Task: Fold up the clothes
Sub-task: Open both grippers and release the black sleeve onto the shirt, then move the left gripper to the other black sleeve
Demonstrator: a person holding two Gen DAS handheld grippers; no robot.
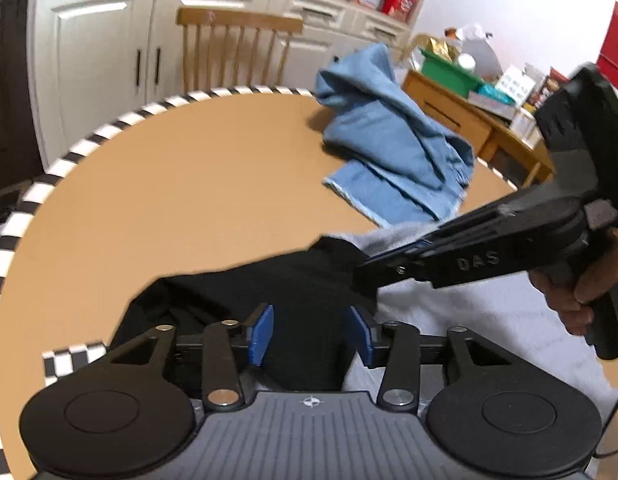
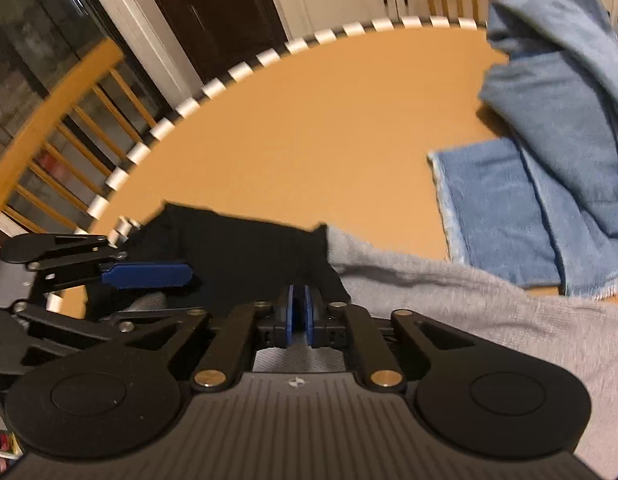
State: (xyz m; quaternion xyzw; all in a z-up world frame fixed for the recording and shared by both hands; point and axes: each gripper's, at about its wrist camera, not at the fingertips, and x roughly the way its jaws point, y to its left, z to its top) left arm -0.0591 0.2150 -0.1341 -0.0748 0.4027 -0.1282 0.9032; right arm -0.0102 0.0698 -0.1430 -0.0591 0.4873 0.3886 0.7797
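My left tool (image 1: 312,334) apart over black garment (image 1: 245,284), right tool (image 2: 299,316) nearly together — nothing visibly clamped, blue towel (image 1: 393,140) far right on surface (image 1: 189,184).

The left gripper (image 1: 311,334) angles downward with its blue fingers (image 1: 262,334) parted. The right gripper (image 2: 299,316) (gripped by a hand (image 1: 577,280) at its handle) tilts downward too, fingers nearly pressed together.

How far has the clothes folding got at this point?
Nothing looks finished. The blue garment lies crumpled, untouched on the round table. In hand: the black garment, between the left gripper's open pads, the right gripper nearly shut at its edge. The grey garment waits.
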